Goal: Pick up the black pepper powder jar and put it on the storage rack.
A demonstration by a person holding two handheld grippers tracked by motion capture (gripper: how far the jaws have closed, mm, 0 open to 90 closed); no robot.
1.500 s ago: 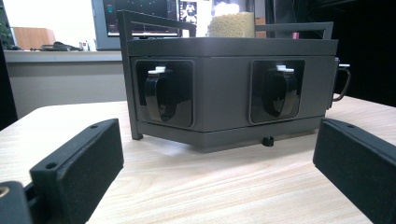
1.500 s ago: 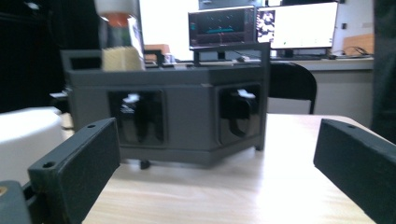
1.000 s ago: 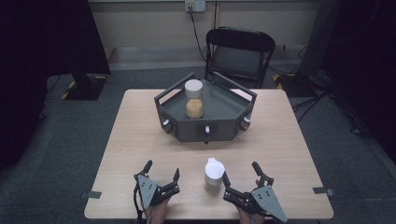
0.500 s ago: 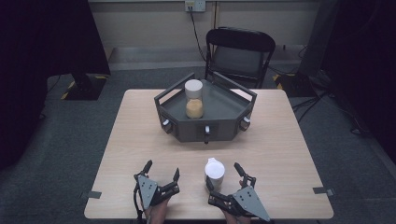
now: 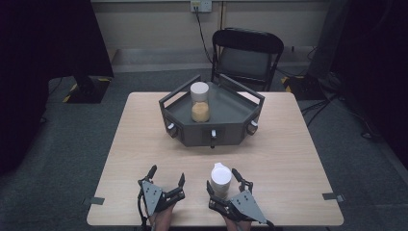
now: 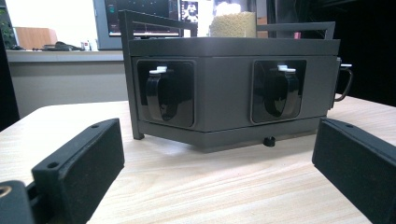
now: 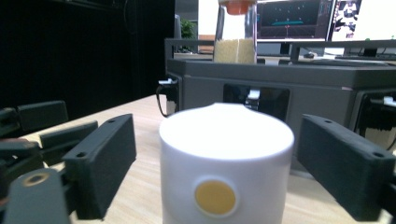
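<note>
With right gripper (image 5: 224, 188) jaws spread around the white cup (image 5: 221, 179), I'd centre, then close evenly; left gripper (image 5: 167, 185) idles open.

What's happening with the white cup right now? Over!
Right gripper open, jaws either side of white cup, not touching. Left gripper open, idle. Nothing in the way.

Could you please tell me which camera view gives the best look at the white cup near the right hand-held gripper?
The right gripper view: the white cup stands close up between that hand-held gripper's open jaws, showing its yellow dot. The high view shows it small from above, between the jaws of the right hand-held gripper.
</note>
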